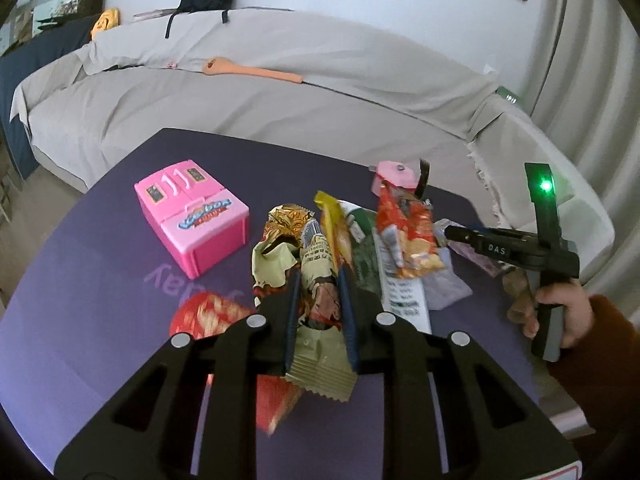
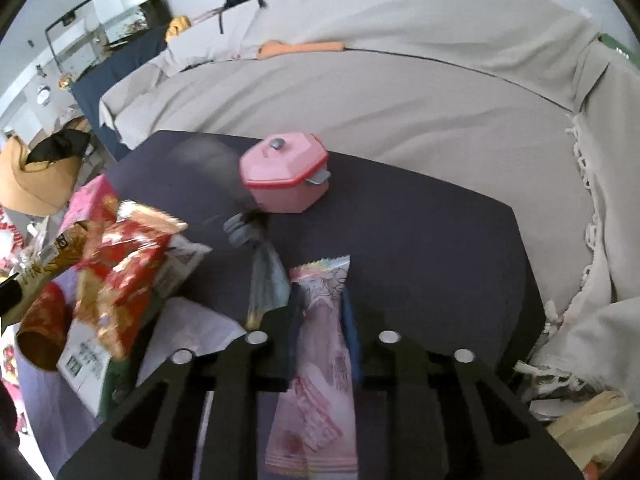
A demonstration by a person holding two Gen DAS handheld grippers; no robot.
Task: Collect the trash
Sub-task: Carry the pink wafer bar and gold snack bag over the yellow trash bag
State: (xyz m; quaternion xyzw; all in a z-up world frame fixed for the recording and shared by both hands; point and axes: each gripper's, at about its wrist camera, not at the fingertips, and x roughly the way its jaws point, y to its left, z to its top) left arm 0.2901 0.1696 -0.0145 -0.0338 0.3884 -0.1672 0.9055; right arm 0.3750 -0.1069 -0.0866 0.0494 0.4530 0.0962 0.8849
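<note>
My left gripper (image 1: 319,280) is shut on a bunch of snack wrappers (image 1: 316,248), gold, beige and yellow, held above the dark purple table (image 1: 100,280). A red chip bag (image 1: 404,232) and white paper wrappers (image 1: 400,292) hang beside them. A red wrapper (image 1: 208,314) lies under the gripper. My right gripper (image 2: 320,300) is shut on a pink pastel wrapper (image 2: 320,340), held above the table (image 2: 440,260). It shows at the right of the left wrist view (image 1: 456,234). The red chip bag (image 2: 120,276) and a grey-blue wrapper (image 2: 264,268) are to its left.
A pink toy fridge box (image 1: 192,216) stands on the table's left. A pink toy pot (image 2: 286,178) stands at the far edge. A grey-covered sofa (image 1: 240,92) curves behind the table, with an orange spoon (image 1: 248,70) on it. A tan bag (image 2: 36,184) sits at far left.
</note>
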